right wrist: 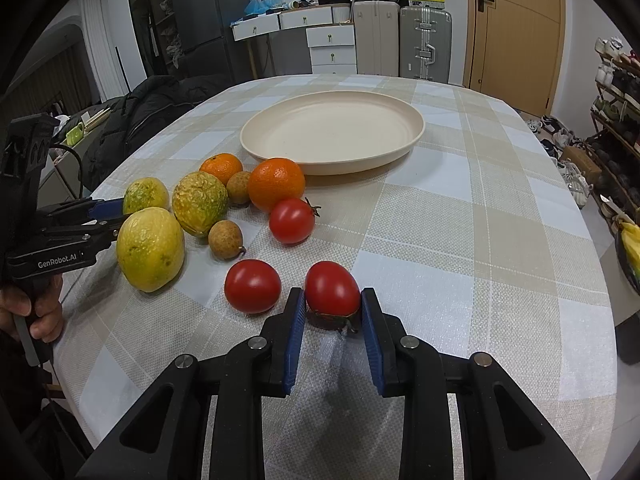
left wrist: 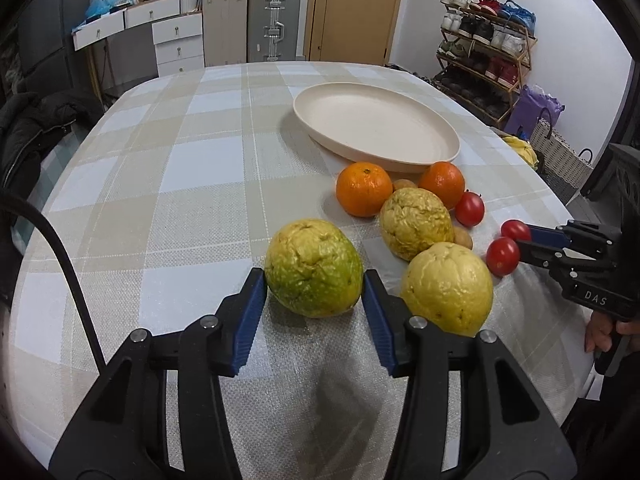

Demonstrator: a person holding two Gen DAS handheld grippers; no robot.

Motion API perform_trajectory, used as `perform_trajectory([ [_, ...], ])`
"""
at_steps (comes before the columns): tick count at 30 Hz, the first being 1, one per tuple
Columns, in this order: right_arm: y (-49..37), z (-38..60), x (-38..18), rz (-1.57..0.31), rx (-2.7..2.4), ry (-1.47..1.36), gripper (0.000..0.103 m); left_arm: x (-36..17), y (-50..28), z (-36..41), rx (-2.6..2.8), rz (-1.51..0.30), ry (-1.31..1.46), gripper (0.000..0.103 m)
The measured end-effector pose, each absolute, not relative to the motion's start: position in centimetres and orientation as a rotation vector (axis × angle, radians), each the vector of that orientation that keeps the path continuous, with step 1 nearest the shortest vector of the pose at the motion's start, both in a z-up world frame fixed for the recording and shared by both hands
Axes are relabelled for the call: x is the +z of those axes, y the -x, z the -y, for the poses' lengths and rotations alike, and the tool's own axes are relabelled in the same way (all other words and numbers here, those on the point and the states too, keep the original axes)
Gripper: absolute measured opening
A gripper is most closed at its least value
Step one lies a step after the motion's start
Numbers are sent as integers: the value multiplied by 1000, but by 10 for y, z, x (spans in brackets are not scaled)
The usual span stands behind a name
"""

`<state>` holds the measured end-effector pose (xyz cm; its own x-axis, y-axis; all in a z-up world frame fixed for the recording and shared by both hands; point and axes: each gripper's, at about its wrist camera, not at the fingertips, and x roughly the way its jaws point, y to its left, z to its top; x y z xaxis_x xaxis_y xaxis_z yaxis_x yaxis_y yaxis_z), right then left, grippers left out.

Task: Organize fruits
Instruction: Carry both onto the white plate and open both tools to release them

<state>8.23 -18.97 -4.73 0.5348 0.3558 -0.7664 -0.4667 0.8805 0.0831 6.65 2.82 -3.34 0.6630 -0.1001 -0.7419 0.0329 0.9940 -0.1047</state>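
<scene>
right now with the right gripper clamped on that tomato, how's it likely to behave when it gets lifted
The tomato looks smooth and glossy, so it may slip between the right gripper's flat pads. It is round and gripped near its stem end, so it could pivot or roll out if the hold loosens. Its thin skin probably bruises or splits under a harder squeeze.

— What is the table (right wrist: 460, 208) like?
— Rounded at the corners, under a beige and white checked cloth (left wrist: 168, 184).

— And what lies on it?
— An empty cream plate (right wrist: 412, 136) near the middle. Toward the near edge, a cluster: two oranges (right wrist: 276, 184), three wrinkled yellow-green fruits (right wrist: 150, 249), two small brown fruits (right wrist: 225, 239) and three tomatoes (right wrist: 292, 221).

— Do the fruits touch the plate?
— One orange sits just beside its rim; the tomatoes lie nearest the edge.
</scene>
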Motion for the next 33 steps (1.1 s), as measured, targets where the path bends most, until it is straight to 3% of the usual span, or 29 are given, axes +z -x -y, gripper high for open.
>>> perform_trajectory([
  [16, -78, 193, -40, -827, 488, 114, 28, -6, -50, -31, -69, -701, 116, 45],
  [33, -92, 185, 4, -683, 516, 16, 28, 24, -58, -4, -101, -611, 99, 45],
])
